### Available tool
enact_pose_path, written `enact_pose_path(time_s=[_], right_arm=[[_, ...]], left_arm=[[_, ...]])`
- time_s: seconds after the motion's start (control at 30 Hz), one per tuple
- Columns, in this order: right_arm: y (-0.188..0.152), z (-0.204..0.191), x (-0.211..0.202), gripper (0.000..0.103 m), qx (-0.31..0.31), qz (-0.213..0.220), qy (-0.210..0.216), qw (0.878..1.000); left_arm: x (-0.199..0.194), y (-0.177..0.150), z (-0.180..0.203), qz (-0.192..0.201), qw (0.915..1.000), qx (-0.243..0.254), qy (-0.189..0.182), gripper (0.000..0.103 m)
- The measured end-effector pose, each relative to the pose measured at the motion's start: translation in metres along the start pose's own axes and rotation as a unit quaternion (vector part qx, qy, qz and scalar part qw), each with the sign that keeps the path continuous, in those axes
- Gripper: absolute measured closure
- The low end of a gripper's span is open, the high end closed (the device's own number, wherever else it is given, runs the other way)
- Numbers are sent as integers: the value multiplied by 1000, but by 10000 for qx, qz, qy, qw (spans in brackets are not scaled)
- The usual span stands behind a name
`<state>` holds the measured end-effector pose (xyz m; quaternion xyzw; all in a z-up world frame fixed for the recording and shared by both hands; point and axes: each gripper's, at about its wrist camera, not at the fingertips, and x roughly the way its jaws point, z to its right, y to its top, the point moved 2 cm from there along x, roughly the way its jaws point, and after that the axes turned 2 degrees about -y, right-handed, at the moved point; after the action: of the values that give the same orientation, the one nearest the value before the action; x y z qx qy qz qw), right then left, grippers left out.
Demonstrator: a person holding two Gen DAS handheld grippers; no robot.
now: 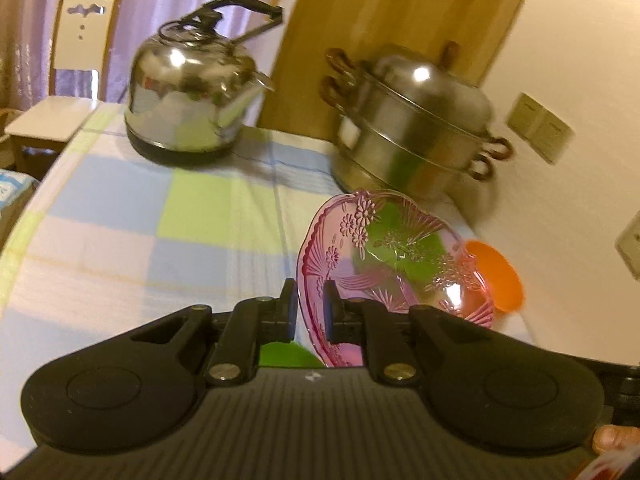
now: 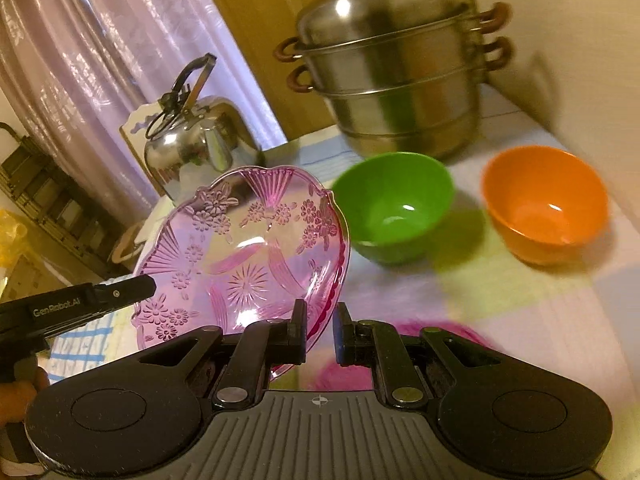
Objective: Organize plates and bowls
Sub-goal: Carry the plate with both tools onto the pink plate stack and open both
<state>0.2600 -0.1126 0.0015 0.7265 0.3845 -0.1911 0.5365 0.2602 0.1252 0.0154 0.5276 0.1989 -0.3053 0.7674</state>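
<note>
A pink see-through plate with a flower pattern is held tilted above the checked tablecloth. My left gripper is shut on its rim. In the right wrist view the same plate has its rim between the fingers of my right gripper, which are narrowly apart; the left gripper's body reaches in from the left. A green bowl and an orange bowl stand upright on the table behind the plate. The orange bowl also shows behind the plate in the left wrist view. A second pink item lies blurred under the right gripper.
A steel kettle stands at the table's far left and a stacked steel steamer pot at the far right by the wall. A white chair stands beyond the table's left end. The tablecloth is bare on the left.
</note>
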Motion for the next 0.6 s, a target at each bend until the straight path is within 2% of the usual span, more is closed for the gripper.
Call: enact_pose_path(time_s=[0.1,0.3,0.6], right_arm=[[-23,11,-26,90,33,-35,-73,10000],[-66,25,-71,90,36,-128,-246,9996],[-114,51,-127,91,224,-214,-242,9992]], left_arm=[[-16,-25,16,-40,9999,4,-108,92],[-48,-84,43,-126,9998,130,-97,92],[-81,-147,64,-406,9991,64,-114,92]])
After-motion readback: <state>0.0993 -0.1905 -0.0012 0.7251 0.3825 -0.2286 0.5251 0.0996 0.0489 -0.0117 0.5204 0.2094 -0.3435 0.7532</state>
